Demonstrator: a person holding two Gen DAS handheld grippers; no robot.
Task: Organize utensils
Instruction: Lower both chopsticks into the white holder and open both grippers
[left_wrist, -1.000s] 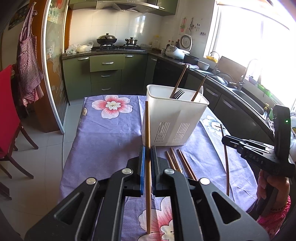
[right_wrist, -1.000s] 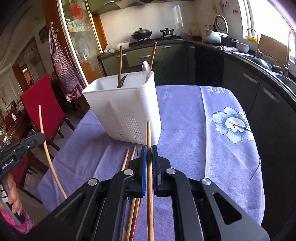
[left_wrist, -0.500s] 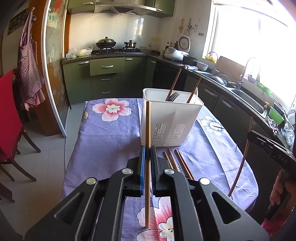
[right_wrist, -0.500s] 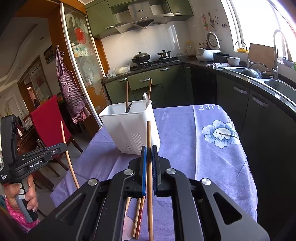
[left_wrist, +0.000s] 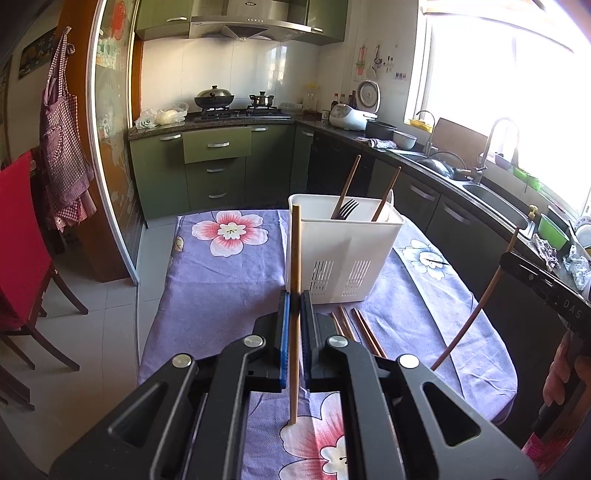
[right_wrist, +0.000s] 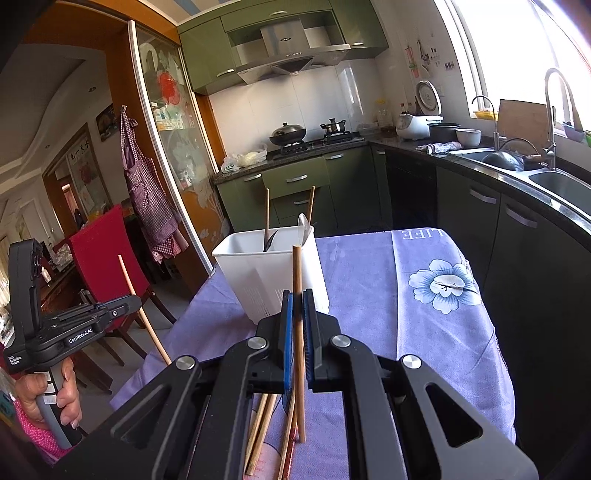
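Note:
A white utensil holder (left_wrist: 343, 254) stands on the purple flowered tablecloth (left_wrist: 221, 280); it holds two chopsticks, a fork and a spoon, and shows in the right wrist view (right_wrist: 269, 273) too. My left gripper (left_wrist: 294, 299) is shut on a wooden chopstick (left_wrist: 294, 258), held upright above the table in front of the holder. My right gripper (right_wrist: 297, 299) is shut on another chopstick (right_wrist: 297, 280), also upright, to the right of the holder. Several loose chopsticks (left_wrist: 354, 328) lie on the cloth before the holder.
A red chair (left_wrist: 22, 240) stands left of the table. Green kitchen cabinets (left_wrist: 218, 166) with a stove are at the back. A counter with sink (left_wrist: 491, 199) runs along the right. The right gripper's body (left_wrist: 546, 291) is at the right edge.
Both grippers have risen and pulled back from the holder, each keeping its chopstick. The holder looks smaller and farther in both views.

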